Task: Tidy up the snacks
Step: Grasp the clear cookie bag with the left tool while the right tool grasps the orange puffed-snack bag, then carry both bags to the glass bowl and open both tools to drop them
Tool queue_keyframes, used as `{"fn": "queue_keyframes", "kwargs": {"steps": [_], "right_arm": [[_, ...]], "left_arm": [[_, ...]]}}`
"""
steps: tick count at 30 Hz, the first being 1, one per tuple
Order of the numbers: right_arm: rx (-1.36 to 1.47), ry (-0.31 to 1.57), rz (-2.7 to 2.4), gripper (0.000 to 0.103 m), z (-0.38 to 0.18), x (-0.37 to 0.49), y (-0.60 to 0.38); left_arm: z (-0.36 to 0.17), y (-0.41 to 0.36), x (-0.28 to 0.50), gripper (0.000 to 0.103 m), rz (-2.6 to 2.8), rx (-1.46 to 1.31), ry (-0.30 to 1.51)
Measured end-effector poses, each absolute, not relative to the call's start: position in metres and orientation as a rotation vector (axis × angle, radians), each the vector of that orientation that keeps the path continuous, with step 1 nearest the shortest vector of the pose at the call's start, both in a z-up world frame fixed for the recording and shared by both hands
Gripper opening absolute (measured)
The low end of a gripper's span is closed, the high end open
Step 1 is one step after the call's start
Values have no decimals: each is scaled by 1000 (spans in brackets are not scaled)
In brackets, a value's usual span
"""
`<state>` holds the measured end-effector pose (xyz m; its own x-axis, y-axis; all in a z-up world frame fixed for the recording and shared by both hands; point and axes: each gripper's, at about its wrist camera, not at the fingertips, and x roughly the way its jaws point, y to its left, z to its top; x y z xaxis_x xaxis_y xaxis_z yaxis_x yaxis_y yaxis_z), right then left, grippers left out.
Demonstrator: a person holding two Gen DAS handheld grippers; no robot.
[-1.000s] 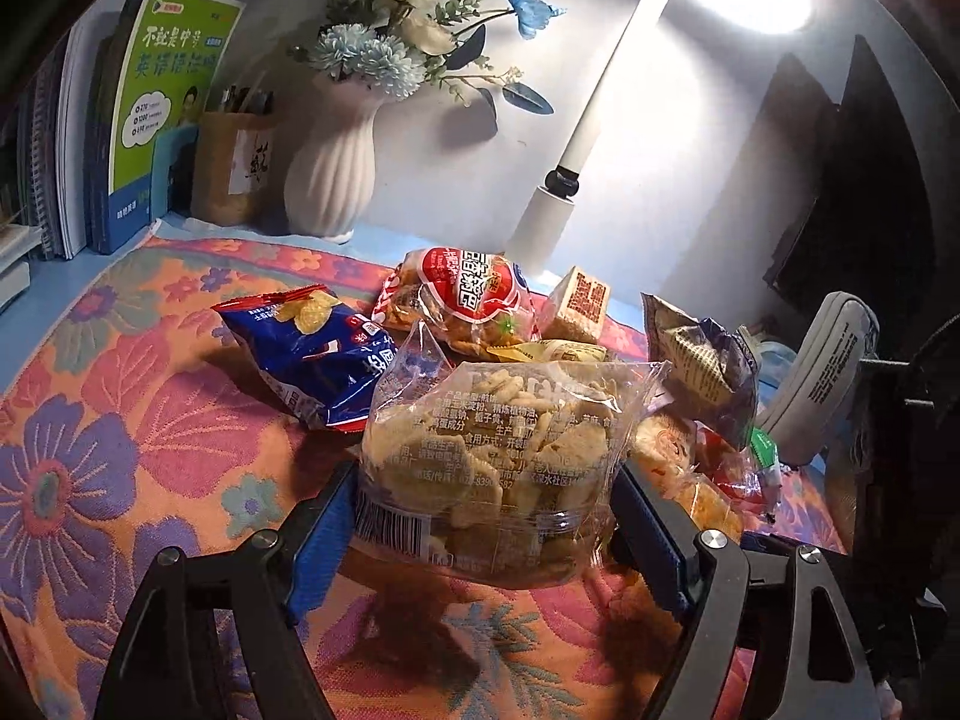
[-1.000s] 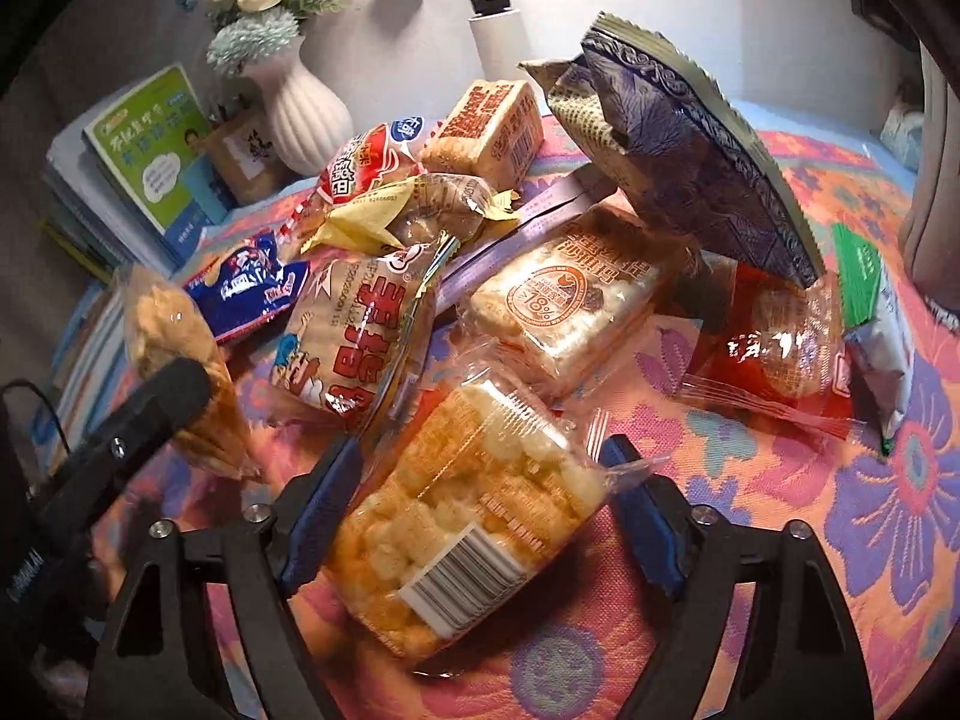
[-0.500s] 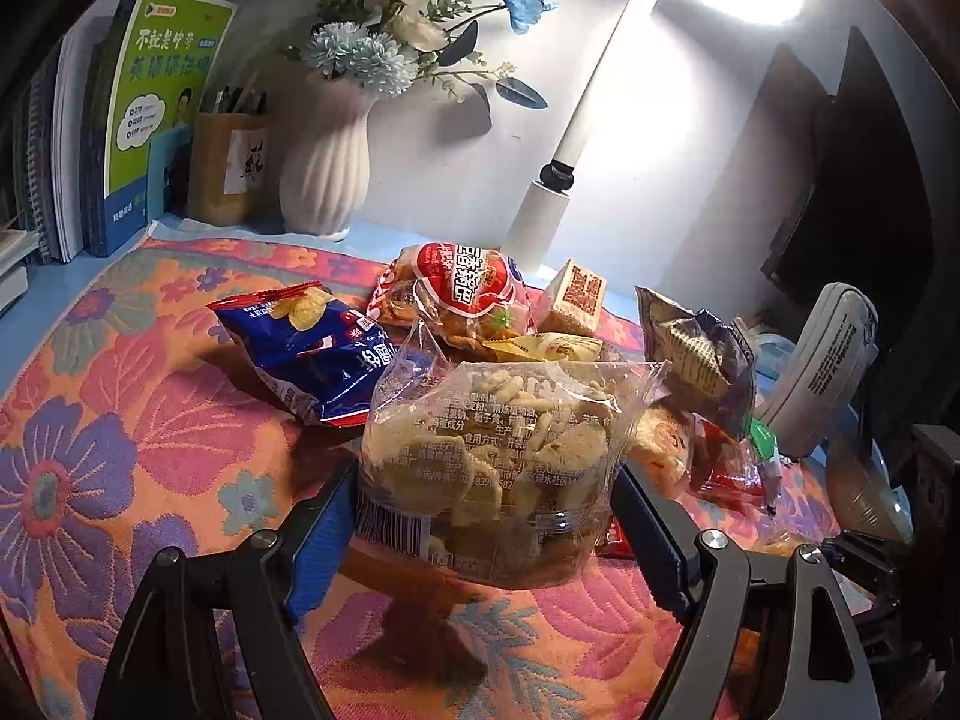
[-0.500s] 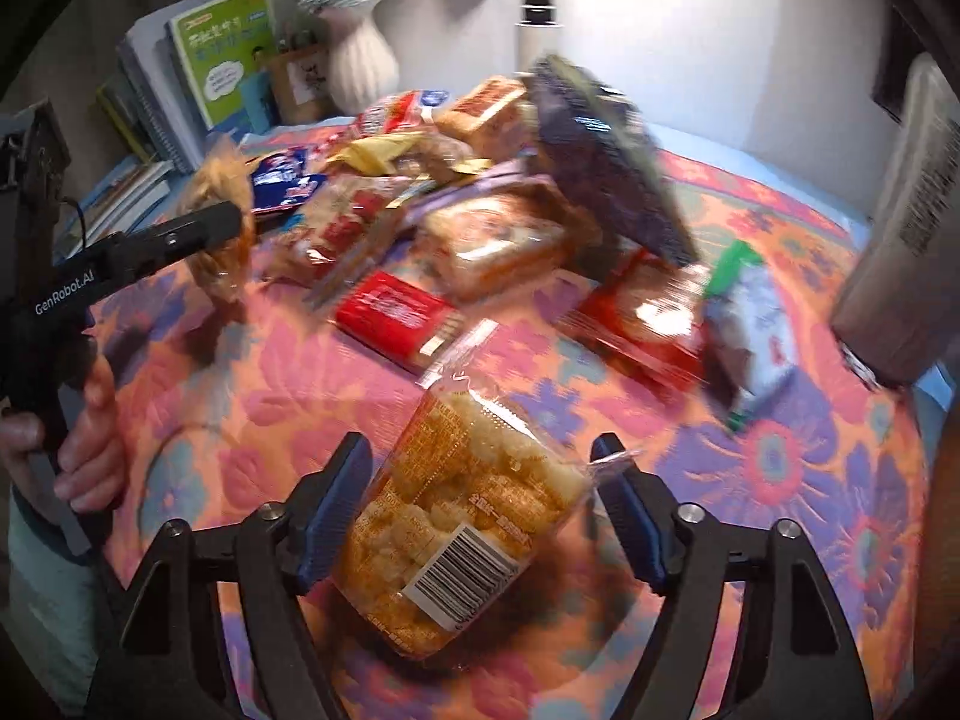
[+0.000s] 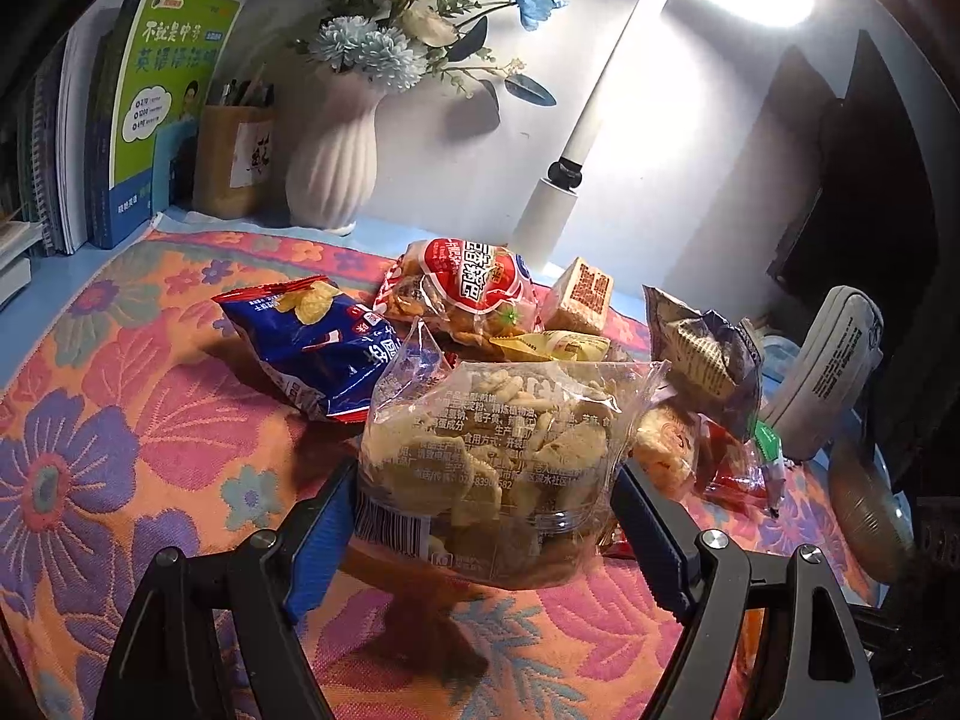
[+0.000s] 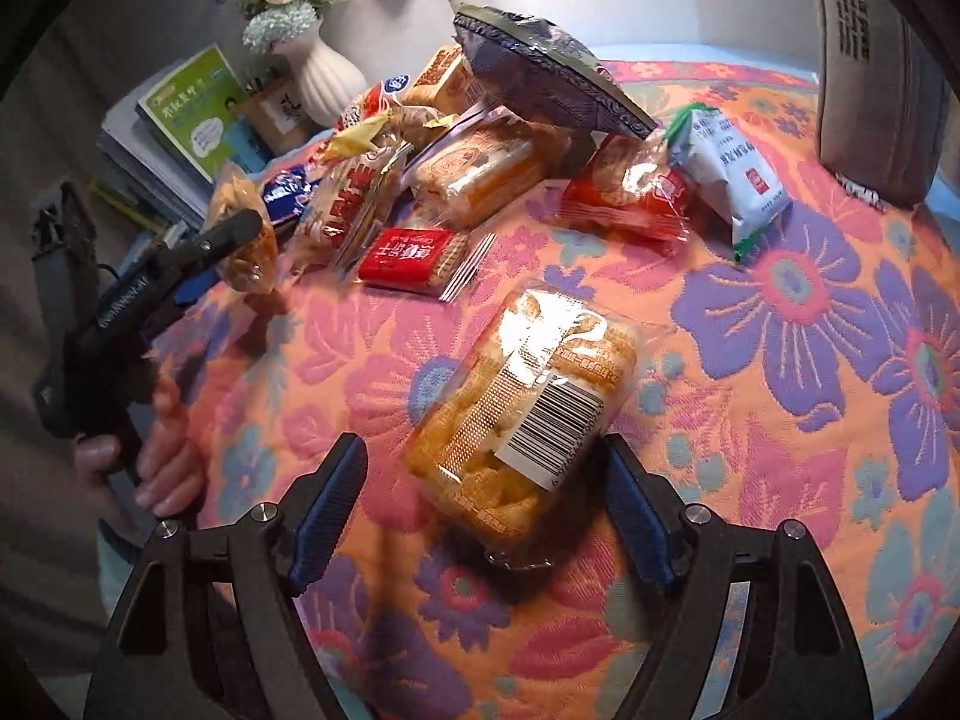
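Note:
My left gripper is shut on a clear bag of pale crackers and holds it just above the floral cloth. The right wrist view shows the same gripper at the left, with a hand on its handle. An orange puff-snack pack with a barcode lies on the cloth between the fingers of my right gripper. Bare cloth shows between the pack and the left finger; the right fingertip is at its edge. The snack pile holds a blue chip bag, a red-and-white bag and a purple-grey bag.
Near the pile lie a small red packet, a bread pack, a red wrapper and a white-green pack. A grey pencil case stands at the right. A vase, lamp and books line the back.
The right gripper carried the orange pack away from the pile to the near stretch of cloth. The pack now sits farther out toward the fingertips, apart from the left pad. The left gripper kept still.

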<state>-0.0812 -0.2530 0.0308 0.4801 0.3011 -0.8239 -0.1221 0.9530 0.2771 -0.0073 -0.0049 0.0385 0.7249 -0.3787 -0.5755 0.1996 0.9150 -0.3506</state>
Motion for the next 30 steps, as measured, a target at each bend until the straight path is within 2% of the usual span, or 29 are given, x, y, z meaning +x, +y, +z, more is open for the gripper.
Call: {"fn": "queue_keyframes", "kwargs": {"steps": [5, 6, 7, 8, 14, 19, 30], "right_arm": [[135, 994, 182, 68, 27, -67, -246], [111, 983, 158, 54, 28, -66, -244], [91, 977, 143, 47, 27, -67, -245], [85, 969, 143, 45, 28, -68, -247], [124, 941, 168, 44, 36, -85, -265], [127, 856, 151, 44, 67, -101, -286], [209, 631, 4, 44, 142, -149, -391]], "left_arm": [[38, -7, -6, 81, -319, -264, 701], [38, -7, -6, 81, -317, -263, 703], [37, -8, -6, 81, -314, -262, 705], [37, -8, -6, 81, -313, -262, 707], [40, -13, -9, 80, -327, -231, 700], [58, -32, -31, 79, -372, -206, 674], [129, -135, -72, 78, -525, -97, 580]]}}
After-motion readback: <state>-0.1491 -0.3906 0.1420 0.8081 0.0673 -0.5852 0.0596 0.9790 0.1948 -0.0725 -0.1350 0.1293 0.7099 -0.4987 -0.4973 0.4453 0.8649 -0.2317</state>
